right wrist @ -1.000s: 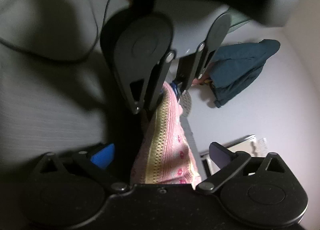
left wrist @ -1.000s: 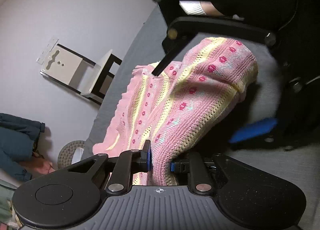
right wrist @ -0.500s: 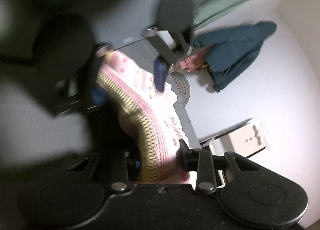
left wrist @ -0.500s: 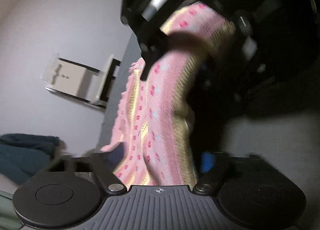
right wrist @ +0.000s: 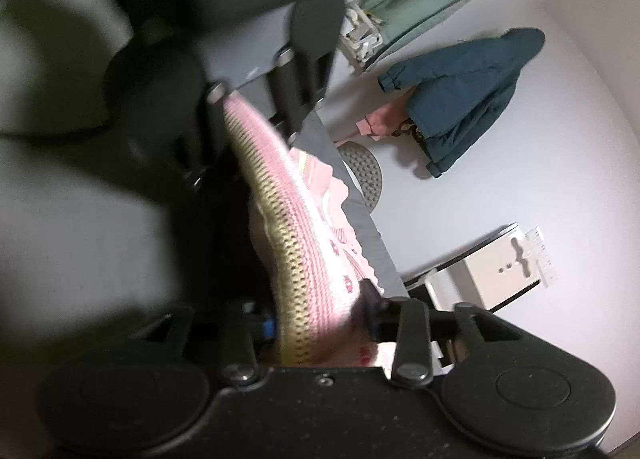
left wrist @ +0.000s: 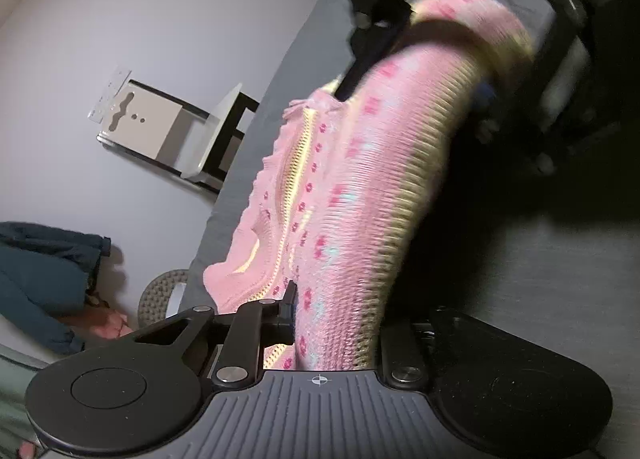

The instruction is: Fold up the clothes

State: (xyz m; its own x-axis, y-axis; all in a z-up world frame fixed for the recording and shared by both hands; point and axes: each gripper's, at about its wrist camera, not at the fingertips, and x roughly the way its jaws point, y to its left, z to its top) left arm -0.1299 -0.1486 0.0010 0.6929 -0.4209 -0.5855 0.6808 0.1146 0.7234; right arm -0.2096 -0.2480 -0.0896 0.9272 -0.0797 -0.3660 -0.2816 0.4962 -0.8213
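Both claws now clench the pink sweater [left wrist: 352, 195]: the left claw [left wrist: 336, 323] gripped it a second ago, while the right claw [right wrist: 320, 323], then spread wide, has since closed on it. The sweater hangs stretched between them above the grey bed [left wrist: 560, 283].

Dim, unevenly lit fisheye frames with motion blur.

In both views the wall [left wrist: 160, 19] is evenly and softly lit, while the opposite side is sunk in deep shadow: from 1 to 4 o'clock in the left view, from 8 to 11 o'clock in the right. The knit [left wrist: 360, 187] is smeared by motion toward 1 o'clock in the left view, and its stitches are softened in the right view [right wrist: 288, 227]. Straight lines are bent near the rims by the lens. A soft shadow is cast on the wall beside the jacket [right wrist: 472, 99]. No glare is seen.
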